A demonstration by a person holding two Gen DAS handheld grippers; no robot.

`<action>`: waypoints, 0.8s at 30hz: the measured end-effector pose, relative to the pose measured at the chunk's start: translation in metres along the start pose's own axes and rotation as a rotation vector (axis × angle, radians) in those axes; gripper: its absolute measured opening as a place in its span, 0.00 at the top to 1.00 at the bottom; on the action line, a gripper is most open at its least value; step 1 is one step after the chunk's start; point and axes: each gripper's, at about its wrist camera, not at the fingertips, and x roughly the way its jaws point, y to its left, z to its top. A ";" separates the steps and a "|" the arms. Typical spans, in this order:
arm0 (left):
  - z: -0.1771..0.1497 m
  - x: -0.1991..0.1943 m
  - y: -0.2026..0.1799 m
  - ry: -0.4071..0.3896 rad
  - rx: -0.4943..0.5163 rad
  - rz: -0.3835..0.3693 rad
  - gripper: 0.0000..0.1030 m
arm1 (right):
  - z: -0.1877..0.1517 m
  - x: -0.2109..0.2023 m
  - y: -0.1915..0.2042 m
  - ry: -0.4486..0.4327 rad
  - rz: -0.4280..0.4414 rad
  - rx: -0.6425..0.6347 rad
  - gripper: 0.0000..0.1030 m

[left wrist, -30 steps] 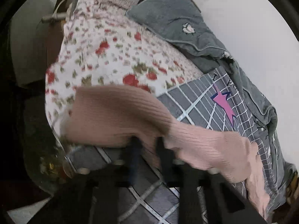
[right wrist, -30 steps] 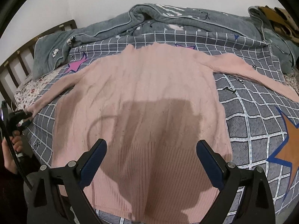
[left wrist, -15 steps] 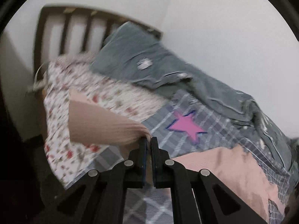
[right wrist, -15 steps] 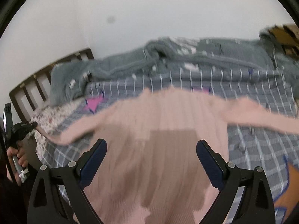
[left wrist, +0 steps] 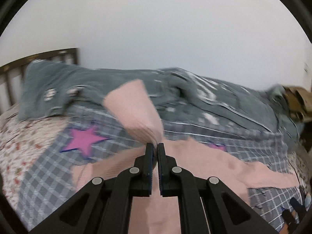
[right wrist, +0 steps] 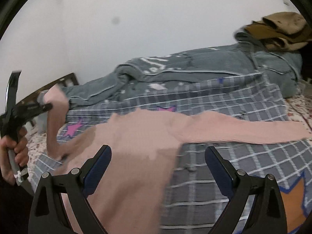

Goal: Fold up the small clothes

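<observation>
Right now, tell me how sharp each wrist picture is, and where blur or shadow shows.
Left wrist view: the left tongs are crisp, but the pink sweater sleeve they pinch and the grey blanket smear with motion blur. Right wrist view: the right tongs are sharp, the bedding softly blurred, and a shadow darkens the sweater's near half. Both views bend at the edges with a black rim.

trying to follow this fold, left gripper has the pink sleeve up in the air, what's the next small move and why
Probably carry the sleeve across and lay it on the sweater's body. The left gripper is shut on the cuff end, lifted off the checked blanket, while the right gripper hangs open over the body, holding nothing.
</observation>
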 end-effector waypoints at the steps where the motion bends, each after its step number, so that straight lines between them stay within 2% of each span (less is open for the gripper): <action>1: -0.001 0.010 -0.021 0.013 0.017 -0.028 0.95 | -0.002 -0.001 -0.008 0.004 -0.013 0.008 0.07; 5: -0.017 0.043 -0.096 0.059 0.103 -0.106 0.95 | -0.010 -0.004 -0.037 0.029 -0.013 0.070 0.07; 9: -0.055 0.076 -0.155 0.149 0.178 -0.165 0.95 | -0.009 -0.006 -0.052 0.025 0.002 0.101 0.07; 12: -0.076 0.090 -0.172 0.206 0.198 -0.192 0.92 | -0.011 -0.002 -0.059 0.016 0.000 0.109 0.07; 15: -0.087 0.096 -0.167 0.282 0.161 -0.235 0.90 | -0.013 0.009 -0.065 0.085 -0.001 0.152 0.08; 18: -0.085 0.090 -0.148 0.287 0.129 -0.232 0.74 | -0.013 0.006 -0.059 0.057 0.005 0.128 0.08; 20: -0.080 0.084 -0.129 0.263 0.104 -0.228 0.44 | -0.015 0.008 -0.055 0.054 0.002 0.117 0.08; 22: -0.075 0.073 -0.103 0.214 0.074 -0.205 0.27 | -0.015 0.014 -0.051 0.088 -0.003 0.129 0.08; 24: -0.071 0.064 -0.077 0.171 0.060 -0.159 0.27 | -0.014 0.014 -0.043 0.085 0.031 0.131 0.08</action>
